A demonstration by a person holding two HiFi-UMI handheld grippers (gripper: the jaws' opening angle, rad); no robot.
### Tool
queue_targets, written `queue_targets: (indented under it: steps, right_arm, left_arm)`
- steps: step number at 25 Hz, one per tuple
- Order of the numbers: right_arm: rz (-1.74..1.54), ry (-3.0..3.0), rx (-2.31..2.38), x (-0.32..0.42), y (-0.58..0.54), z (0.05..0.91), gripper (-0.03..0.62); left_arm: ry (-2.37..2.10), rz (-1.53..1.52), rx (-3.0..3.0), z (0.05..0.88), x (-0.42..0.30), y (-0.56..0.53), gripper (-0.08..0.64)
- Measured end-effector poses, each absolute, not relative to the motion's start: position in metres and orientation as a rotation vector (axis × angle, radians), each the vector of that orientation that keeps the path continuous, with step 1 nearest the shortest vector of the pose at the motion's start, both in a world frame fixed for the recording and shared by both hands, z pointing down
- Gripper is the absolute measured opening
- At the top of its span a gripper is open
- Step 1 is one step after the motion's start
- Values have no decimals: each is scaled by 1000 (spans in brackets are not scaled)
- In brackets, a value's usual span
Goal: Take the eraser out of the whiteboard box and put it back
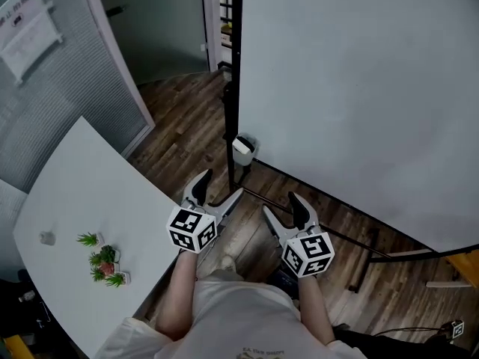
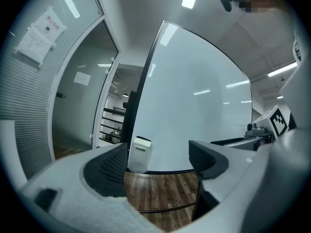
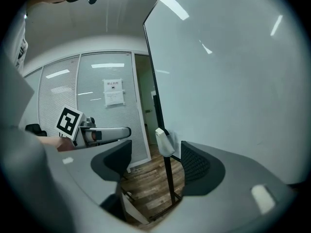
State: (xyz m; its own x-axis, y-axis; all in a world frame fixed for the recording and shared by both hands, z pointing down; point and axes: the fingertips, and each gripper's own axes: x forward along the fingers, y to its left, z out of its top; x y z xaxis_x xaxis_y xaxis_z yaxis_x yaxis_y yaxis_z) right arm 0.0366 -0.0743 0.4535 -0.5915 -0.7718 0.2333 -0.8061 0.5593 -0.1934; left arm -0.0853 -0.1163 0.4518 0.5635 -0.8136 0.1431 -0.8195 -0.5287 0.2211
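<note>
A small white whiteboard box (image 1: 244, 149) hangs at the lower left corner of the large whiteboard (image 1: 359, 88), on its black frame. It shows between the jaws in the left gripper view (image 2: 139, 154) and in the right gripper view (image 3: 165, 141). No eraser can be made out; the inside of the box is hidden. My left gripper (image 1: 217, 189) is held below and left of the box, open and empty. Held level with it to the right, my right gripper (image 1: 282, 209) is also open and empty. Both point toward the board.
A white table (image 1: 82, 223) lies to the left with small potted plants (image 1: 105, 262) on it. The whiteboard's black stand legs (image 1: 359, 245) run across the wooden floor ahead. A glass partition with blinds (image 1: 60, 73) and a doorway are at the far left.
</note>
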Motion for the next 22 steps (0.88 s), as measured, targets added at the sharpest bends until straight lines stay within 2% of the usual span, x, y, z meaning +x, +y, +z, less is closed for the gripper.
queue_targets:
  steps: [22]
  right_arm:
    - [391,-2604,1480,13,-115,456,314]
  left_arm:
    - [-1155,39,2620,462,-81,-166,380]
